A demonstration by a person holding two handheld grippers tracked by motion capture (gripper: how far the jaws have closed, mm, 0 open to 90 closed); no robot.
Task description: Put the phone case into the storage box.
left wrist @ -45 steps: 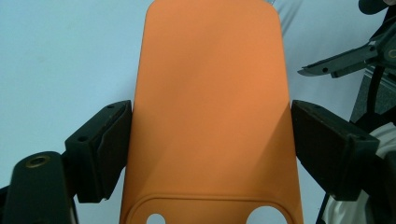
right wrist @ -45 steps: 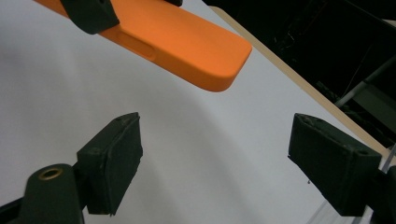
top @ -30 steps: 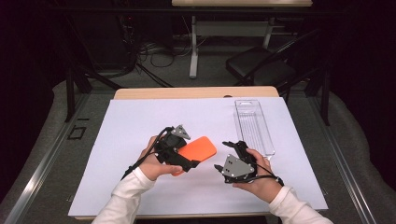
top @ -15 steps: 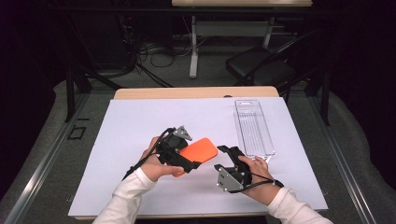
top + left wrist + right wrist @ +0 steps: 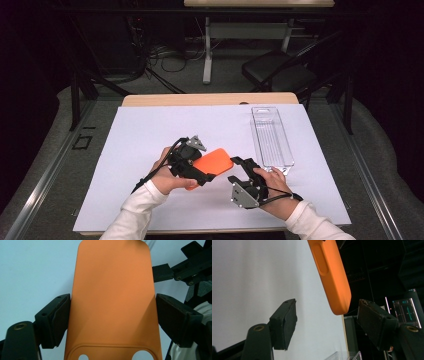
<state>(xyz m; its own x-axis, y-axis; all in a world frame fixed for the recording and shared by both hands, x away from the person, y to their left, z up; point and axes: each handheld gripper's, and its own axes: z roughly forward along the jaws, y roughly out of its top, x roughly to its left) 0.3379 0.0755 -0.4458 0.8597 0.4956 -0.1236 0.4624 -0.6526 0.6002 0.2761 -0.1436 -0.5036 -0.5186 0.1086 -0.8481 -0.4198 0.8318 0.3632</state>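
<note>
An orange phone case is held just above the white sheet, and my left gripper is shut on it. In the left gripper view both pads press the case's long edges, with two round holes at its near end. My right gripper stands open just right of the case. Its jaws have just been closing a little. In the right gripper view the case's rounded end reaches in between the right gripper's pads without touching either.
A clear plastic tray lies on the white sheet at the right, close behind my right hand. The wooden table edge runs along the back. A dark chair and desk legs stand beyond it.
My right gripper has turned and shifted slightly left toward the end of the orange case. The left gripper and the case have stayed in place.
</note>
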